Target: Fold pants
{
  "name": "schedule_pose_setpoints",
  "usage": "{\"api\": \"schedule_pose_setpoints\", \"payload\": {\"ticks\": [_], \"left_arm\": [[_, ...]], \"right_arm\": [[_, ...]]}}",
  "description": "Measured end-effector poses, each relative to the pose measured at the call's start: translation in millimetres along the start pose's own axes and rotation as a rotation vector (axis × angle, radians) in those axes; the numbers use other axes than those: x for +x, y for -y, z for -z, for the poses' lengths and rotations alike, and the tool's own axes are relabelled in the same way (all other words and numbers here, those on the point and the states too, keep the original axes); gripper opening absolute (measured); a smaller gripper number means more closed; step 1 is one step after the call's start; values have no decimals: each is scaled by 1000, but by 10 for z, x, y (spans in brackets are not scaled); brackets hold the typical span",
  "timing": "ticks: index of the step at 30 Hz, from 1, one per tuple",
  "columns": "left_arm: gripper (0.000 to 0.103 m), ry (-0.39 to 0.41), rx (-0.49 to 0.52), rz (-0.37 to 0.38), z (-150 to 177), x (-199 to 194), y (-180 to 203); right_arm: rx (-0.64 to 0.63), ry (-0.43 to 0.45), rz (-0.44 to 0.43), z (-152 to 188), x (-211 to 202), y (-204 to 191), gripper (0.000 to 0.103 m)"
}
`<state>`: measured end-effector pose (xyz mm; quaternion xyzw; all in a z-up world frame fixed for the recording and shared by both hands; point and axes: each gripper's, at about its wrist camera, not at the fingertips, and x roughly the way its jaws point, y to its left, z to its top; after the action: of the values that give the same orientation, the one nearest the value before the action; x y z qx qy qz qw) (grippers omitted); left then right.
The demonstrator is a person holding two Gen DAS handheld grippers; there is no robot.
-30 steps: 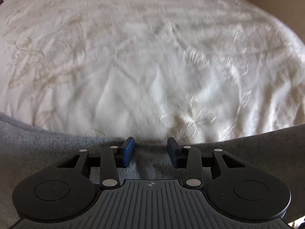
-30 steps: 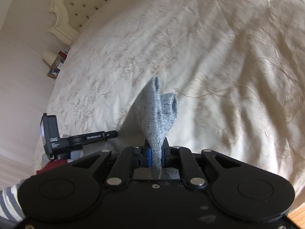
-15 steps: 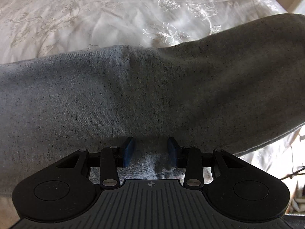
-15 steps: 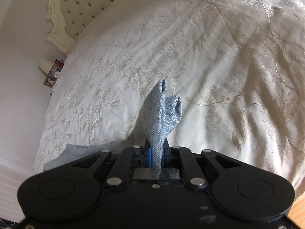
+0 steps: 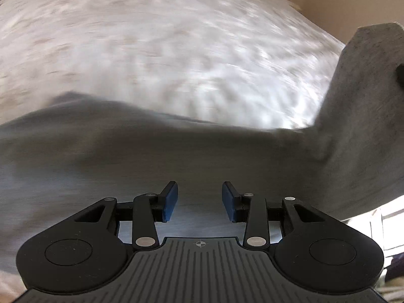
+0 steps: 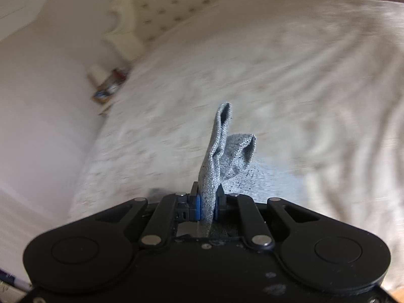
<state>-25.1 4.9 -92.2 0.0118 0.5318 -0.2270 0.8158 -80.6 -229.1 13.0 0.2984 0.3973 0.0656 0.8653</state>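
Observation:
The grey pants (image 5: 151,156) stretch across the left wrist view over the white bed cover (image 5: 176,50). At the right, one part (image 5: 366,101) of them rises steeply. My left gripper (image 5: 200,199) is low over the cloth. Its blue pads stand a hand's width apart, with a thick fold of grey fabric between them. In the right wrist view my right gripper (image 6: 207,205) is shut on a bunched end of the pants (image 6: 222,151), which sticks up past the pads above the bed. Both views are blurred by motion.
The embroidered bed cover (image 6: 303,75) fills most of both views. A tufted cream headboard (image 6: 164,5) stands at the far end, with a small bedside shelf of objects (image 6: 108,85) beside a pale wall (image 6: 38,75). A beige wall (image 5: 353,0) lies beyond the bed.
Both grippers have swept across the bed and risen, carrying the pants. In the left view the grey cloth came up from the bottom edge, and its right part now stands lifted.

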Motion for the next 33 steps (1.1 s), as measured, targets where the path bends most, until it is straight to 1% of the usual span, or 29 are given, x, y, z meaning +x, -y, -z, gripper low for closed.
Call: {"api": "schedule_pose_setpoints", "payload": {"ticks": [2, 4, 6, 9, 10, 11, 13, 15, 18, 20, 21, 23, 26, 29, 31, 32, 33], "left_arm": [[38, 3, -17, -25, 24, -150, -297], [38, 3, -34, -46, 27, -254, -555], [38, 7, -42, -62, 11, -337, -757], [38, 14, -39, -77, -2, -452, -953], [38, 17, -37, -79, -6, -475, -989], [38, 19, -35, -80, 1, -502, -1011], [38, 25, -36, -72, -18, -529, -1015], [38, 34, -34, -54, -36, -548, -967], [38, 54, -21, -28, -69, -527, -860], [38, 67, -5, -5, -80, -497, -744], [38, 67, 6, 7, -80, -460, -667], [38, 48, 18, 14, -68, -349, -522], [38, -13, -1, 25, -13, -111, -395], [38, -77, 22, -12, 89, 134, -312], [38, -117, 38, -47, 142, 280, -285], [38, -125, 44, -63, 164, 326, -281], [38, -136, 51, -79, 177, 380, -278]], "right_arm": [[-21, -24, -21, 152, 320, -310, 12], [-25, -66, -24, 352, 720, -549, 12], [-33, -110, -3, 569, 1105, -703, 12], [-84, -169, 60, 916, 1632, -836, 13], [-99, -185, 80, 1031, 1757, -831, 15], [-109, -194, 87, 1116, 1856, -840, 20], [-131, -192, 70, 1220, 1960, -859, 27], [-157, -190, 44, 1256, 1936, -873, 29], [-178, -155, -7, 1234, 1683, -872, 35], [-174, -127, 0, 1158, 1499, -808, 38], [-170, -112, 13, 1087, 1401, -735, 40], [-172, -80, 53, 1005, 1204, -565, 42], [-199, -43, 170, 870, 1078, -304, 43], [-253, -38, 277, 751, 1056, -52, 44], [-259, -72, 292, 671, 1093, 123, 37], [-247, -97, 293, 636, 1145, 198, 24], [-227, -124, 287, 597, 1213, 279, 8]]}}
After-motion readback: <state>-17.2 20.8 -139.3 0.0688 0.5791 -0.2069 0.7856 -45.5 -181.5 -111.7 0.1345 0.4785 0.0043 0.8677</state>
